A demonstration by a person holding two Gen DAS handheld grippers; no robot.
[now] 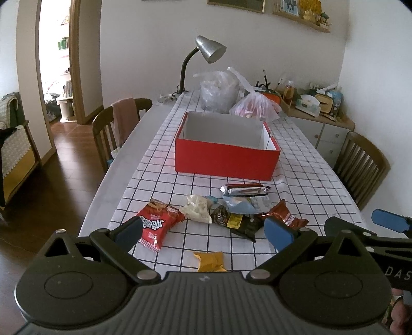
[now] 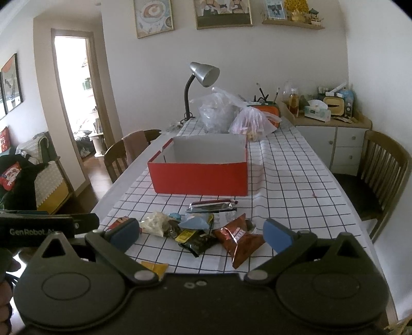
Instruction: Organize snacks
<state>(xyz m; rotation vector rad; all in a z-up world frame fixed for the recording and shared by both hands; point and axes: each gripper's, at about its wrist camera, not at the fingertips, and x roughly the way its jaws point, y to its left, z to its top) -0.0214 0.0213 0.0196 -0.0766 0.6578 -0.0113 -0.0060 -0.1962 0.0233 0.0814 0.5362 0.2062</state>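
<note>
Behind snack pile [image 1: 231, 211], red box [image 1: 226, 159], lamp [image 1: 203, 59]

This is a home, in the eating room. A long worktop [image 2: 296, 180] with a checked cloth has wooden chairs [image 2: 383, 165] beside it. Pictures [image 2: 222, 11] hang on the wall, and a lamp [image 2: 203, 74] stands at the far end.

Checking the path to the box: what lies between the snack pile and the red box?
Only bare checked tablecloth. The silver-and-red packet is the nearest snack to the red box, and a strip of cloth separates them. Both wrist views show it.
</note>
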